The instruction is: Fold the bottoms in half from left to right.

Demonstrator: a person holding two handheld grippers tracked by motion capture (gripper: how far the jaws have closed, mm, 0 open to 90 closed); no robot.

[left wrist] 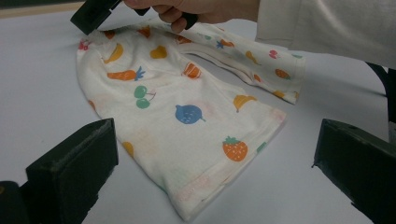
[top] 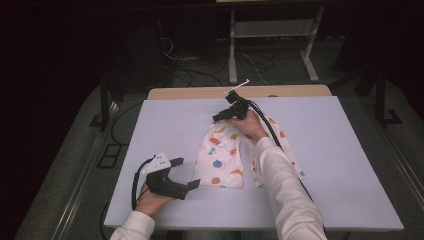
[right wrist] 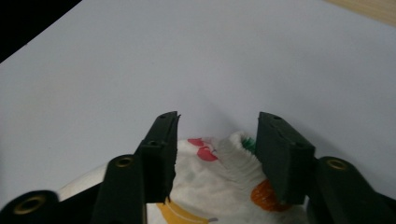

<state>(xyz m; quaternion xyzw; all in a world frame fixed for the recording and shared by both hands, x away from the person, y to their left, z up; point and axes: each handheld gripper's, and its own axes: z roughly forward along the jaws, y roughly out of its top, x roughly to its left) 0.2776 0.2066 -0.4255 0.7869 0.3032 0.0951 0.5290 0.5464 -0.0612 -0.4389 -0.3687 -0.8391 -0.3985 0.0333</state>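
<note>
White baby pants printed with coloured fruit lie flat on the pale table, waistband at the far end and two legs toward me. My right gripper is at the waistband. In the right gripper view its jaws stand partly apart, with the ribbed waistband puckered up between them. My left gripper rests near the front left, just left of the nearer leg's hem. Its jaws are wide open and frame the leg of the pants, which they do not touch.
The person's right sleeve lies over the pants' right leg. A wooden board edge runs behind the pale surface. Beyond it, cables and a white frame's legs stand on the dark floor.
</note>
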